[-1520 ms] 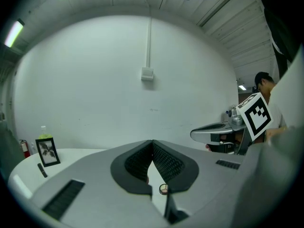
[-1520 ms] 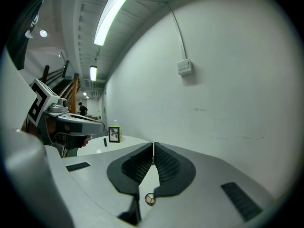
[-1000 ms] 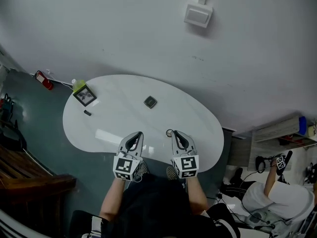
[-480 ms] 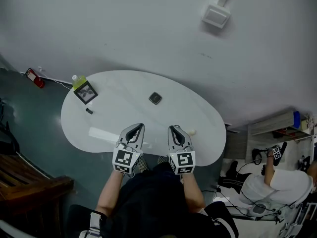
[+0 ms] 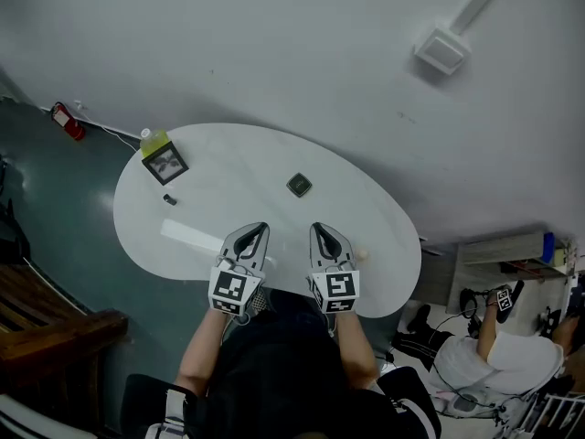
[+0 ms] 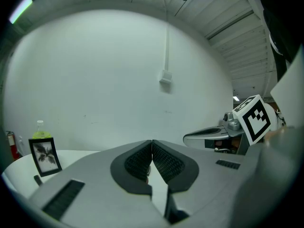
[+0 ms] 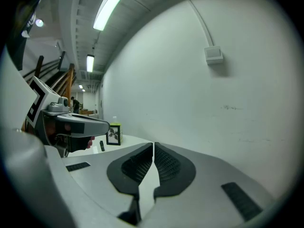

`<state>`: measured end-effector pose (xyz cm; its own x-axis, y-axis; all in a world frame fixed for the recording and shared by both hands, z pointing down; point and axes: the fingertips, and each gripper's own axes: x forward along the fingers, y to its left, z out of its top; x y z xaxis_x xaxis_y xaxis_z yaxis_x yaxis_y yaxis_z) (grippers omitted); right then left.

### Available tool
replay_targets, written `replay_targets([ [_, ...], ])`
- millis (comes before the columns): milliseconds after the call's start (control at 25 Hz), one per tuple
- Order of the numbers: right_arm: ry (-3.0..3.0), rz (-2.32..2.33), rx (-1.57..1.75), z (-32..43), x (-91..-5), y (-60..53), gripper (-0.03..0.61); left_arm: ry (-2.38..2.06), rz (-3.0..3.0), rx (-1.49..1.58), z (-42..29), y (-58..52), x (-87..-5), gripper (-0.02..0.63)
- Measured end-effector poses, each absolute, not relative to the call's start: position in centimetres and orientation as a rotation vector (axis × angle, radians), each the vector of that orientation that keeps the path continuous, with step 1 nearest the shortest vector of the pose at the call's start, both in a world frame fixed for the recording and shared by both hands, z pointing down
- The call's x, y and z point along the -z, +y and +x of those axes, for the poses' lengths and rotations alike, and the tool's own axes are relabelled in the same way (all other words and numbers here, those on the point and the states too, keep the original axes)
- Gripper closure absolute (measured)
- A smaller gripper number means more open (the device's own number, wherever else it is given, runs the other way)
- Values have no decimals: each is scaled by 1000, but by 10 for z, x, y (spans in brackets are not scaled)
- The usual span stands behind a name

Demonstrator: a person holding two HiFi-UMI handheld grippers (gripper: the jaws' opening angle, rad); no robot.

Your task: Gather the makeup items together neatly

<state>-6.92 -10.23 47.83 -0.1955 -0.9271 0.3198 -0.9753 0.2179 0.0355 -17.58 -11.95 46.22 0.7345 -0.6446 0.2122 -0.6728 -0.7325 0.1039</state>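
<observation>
On the white oval table (image 5: pixel 210 245) lie a small square dark compact (image 5: pixel 299 186) near the middle, a short black stick-shaped item (image 5: pixel 169 199) at the left, and a small pale round item (image 5: pixel 361 255) at the near edge. My left gripper (image 5: pixel 252 234) and right gripper (image 5: pixel 320 233) hover side by side over the near edge, both shut and empty. The round item lies just right of the right gripper. In the left gripper view the left gripper (image 6: pixel 151 144) has its pads together, as does the right gripper (image 7: pixel 153 146) in its own view. The black item (image 6: pixel 37 179) shows far left.
A framed picture (image 5: pixel 165 164) and a green-capped bottle (image 5: pixel 152 141) stand at the table's far left end. A red extinguisher (image 5: pixel 60 117) sits on the floor by the wall, wooden furniture (image 5: pixel 46 327) is at the left, and a seated person (image 5: pixel 494 355) is at the lower right.
Both grippers have shifted left along the table's near edge, still shut. The small round item, earlier between the grippers, now lies right of the right gripper.
</observation>
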Motion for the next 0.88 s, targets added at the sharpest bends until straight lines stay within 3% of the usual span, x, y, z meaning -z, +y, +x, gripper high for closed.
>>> replay_targets([
  [880, -2157, 1455, -354, -30, -588, -245, 540, -1133, 2574, -395, -145, -209, -539, 594],
])
